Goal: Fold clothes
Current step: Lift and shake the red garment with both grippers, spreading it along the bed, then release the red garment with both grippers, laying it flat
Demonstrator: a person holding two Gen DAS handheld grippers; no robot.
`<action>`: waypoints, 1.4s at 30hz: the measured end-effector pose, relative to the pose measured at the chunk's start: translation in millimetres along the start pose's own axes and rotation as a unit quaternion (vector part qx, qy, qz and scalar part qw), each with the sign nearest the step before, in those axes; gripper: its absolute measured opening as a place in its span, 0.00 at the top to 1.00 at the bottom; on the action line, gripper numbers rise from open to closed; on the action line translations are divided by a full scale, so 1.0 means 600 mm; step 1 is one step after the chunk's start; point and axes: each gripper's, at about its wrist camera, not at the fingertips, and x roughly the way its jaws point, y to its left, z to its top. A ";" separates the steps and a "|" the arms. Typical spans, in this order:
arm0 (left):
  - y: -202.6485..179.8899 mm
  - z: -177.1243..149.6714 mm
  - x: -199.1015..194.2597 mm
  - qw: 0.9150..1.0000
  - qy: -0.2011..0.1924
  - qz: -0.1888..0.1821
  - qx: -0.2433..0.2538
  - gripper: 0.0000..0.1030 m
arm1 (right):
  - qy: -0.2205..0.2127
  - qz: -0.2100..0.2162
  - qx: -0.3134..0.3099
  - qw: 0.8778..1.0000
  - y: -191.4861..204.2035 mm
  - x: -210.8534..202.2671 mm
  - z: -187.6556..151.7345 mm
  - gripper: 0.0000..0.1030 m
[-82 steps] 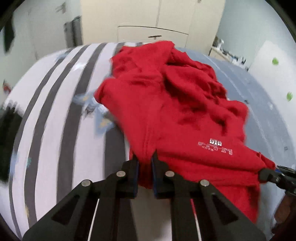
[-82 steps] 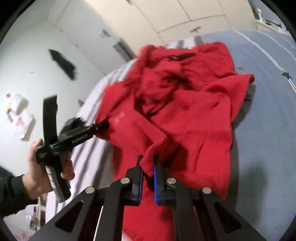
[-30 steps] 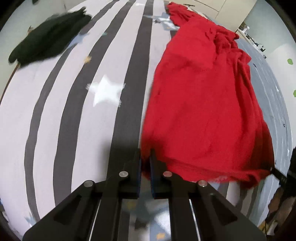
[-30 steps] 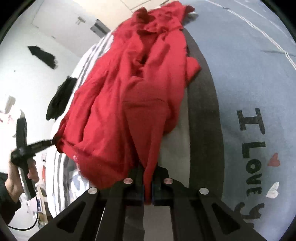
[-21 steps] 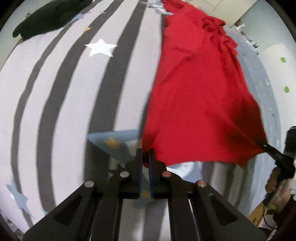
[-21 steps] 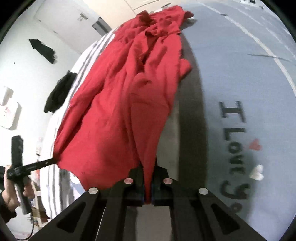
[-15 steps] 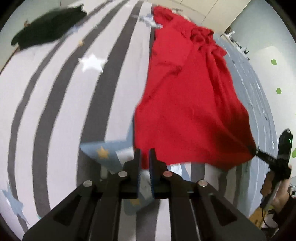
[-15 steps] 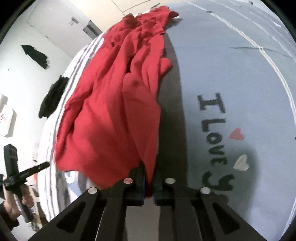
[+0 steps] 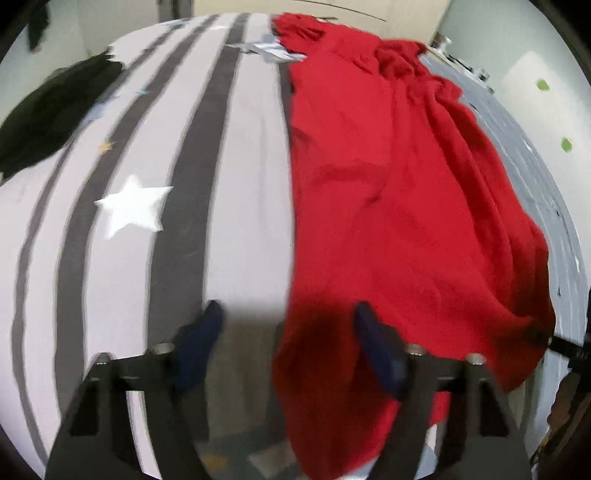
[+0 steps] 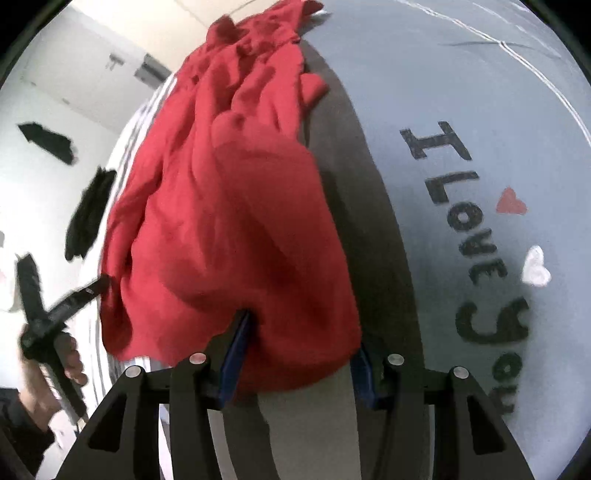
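A red garment [image 9: 388, 203] lies stretched lengthwise on the bed, its far end bunched up. In the left wrist view my left gripper [image 9: 288, 325] is opening, its blue pads standing wide apart. The garment's near left corner lies loose between them, touching neither pad firmly. In the right wrist view my right gripper [image 10: 301, 354] is opening too, and the red garment [image 10: 221, 203] sags slack between its pads. The left gripper [image 10: 101, 286] shows at the garment's other corner, held by a hand [image 10: 70, 354].
The bed cover is grey-and-white striped with stars [image 9: 240, 184] on the left and plain blue-grey with "I LOVE YOU" lettering [image 10: 461, 221] on the right. A black garment [image 9: 48, 118] lies at the far left of the bed. Cream cupboards [image 9: 332, 11] stand behind.
Both grippers held the garment's near corners shut while drawing it out flat over the bed. Now both sets of jaws have parted and the corners have dropped loose.
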 end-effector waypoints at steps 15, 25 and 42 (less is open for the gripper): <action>0.034 -0.092 -0.137 0.999 -0.016 -0.015 -0.024 0.95 | -0.036 0.062 -0.007 0.997 -0.006 -0.075 0.015 0.98; -0.018 -0.335 -0.222 0.991 0.116 0.007 -0.061 0.97 | 0.054 0.005 -0.074 0.996 -0.020 -0.172 -0.132 0.98; 0.032 -0.165 -0.242 0.994 -0.042 0.037 -0.094 0.47 | -0.008 -0.025 -0.115 0.993 -0.039 -0.256 -0.092 0.63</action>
